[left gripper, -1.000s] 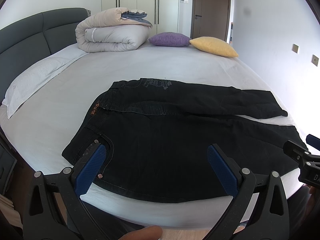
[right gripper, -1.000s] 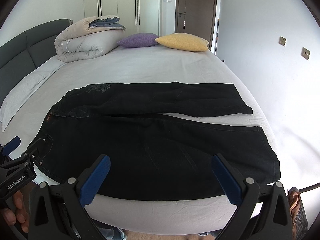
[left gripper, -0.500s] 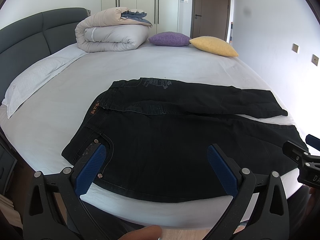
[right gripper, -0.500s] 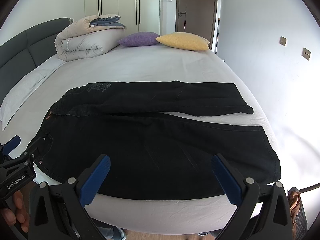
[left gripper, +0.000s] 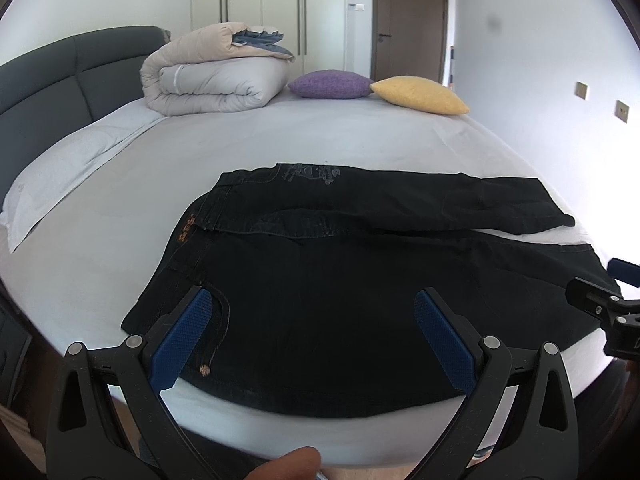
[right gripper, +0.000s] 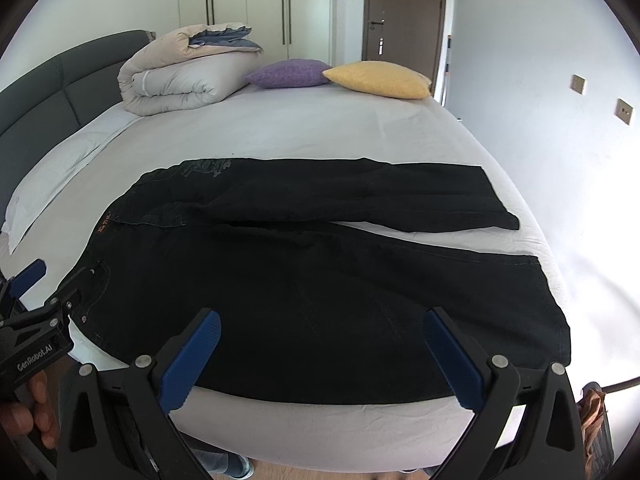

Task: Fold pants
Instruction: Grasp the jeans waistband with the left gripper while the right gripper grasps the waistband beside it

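Pants: black jeans (left gripper: 340,280) lying flat on the white bed (left gripper: 320,144), near its front edge, both legs spread.
Handling: I judge the denim heavy and limp but not slippery; I'd take hold at the waistband corner and the near hem.
Long axis: runs left to right, waistband left, hems right.
Left gripper (left gripper: 320,340): jaws spread wide, holding nothing, above the waist end.
Right gripper (right gripper: 320,354): likewise released, over the near leg.

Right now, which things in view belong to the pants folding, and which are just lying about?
Job: black pants, left gripper, right gripper, both open and empty.
Lying about: rolled duvet, purple cushion, yellow cushion, white pillow.
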### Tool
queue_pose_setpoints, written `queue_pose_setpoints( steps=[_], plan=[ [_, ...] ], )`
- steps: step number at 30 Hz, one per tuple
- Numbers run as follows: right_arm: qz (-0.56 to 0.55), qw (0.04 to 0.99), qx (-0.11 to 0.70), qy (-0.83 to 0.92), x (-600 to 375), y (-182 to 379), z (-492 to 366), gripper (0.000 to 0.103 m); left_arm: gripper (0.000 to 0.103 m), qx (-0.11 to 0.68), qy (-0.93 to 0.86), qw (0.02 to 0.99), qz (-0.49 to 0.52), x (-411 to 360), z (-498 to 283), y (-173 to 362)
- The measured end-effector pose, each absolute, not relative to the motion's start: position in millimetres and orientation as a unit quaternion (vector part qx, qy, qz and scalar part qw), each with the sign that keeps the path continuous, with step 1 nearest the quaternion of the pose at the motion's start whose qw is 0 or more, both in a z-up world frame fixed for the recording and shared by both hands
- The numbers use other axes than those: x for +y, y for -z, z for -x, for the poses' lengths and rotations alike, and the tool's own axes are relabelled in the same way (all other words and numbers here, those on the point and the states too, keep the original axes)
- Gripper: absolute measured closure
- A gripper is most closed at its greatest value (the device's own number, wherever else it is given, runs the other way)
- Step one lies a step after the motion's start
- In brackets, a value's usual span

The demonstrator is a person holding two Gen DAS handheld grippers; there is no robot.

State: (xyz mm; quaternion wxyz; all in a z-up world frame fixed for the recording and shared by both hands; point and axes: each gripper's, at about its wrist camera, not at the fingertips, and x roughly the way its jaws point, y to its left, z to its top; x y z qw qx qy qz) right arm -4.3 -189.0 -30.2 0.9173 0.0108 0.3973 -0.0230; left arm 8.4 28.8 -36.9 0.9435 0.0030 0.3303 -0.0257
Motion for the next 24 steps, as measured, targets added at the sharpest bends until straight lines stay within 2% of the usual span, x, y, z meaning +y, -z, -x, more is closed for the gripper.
queue_pose_setpoints(
  steps=[5, 8, 10, 14, 19, 22, 24],
  plan=[
    [-0.010, 0.914, 0.404, -0.048, -186, 33, -23, 0.000, 0.000, 0.361, 0.099, 0.927, -0.012, 48, -48, 47],
    [0.002, 0.913, 0.400, -0.082, -186, 32, -46, 0.001, 0.000, 0.404, 0.101, 0.907, -0.061, 55, -77, 60],
    [0.016, 0.911, 0.398, -0.105, -188, 32, -68, 0.006, 0.000, 0.419, 0.102, 0.899, -0.071, 68, -102, 63],
    [0.020, 0.902, 0.407, -0.141, -202, 34, -106, 0.017, 0.000, 0.396, 0.086, 0.908, -0.109, 100, -175, 54],
    [0.038, 0.891, 0.407, -0.196, -217, 42, -146, 0.025, 0.000, 0.412, 0.135, 0.889, -0.150, 122, -289, 53],
    [0.044, 0.886, 0.409, -0.215, -224, 49, -164, 0.027, 0.000, 0.444, 0.174, 0.861, -0.176, 121, -357, 66],
    [0.040, 0.879, 0.417, -0.229, -228, 56, -176, 0.032, 0.000, 0.470, 0.200, 0.839, -0.188, 118, -393, 81]
  ],
)
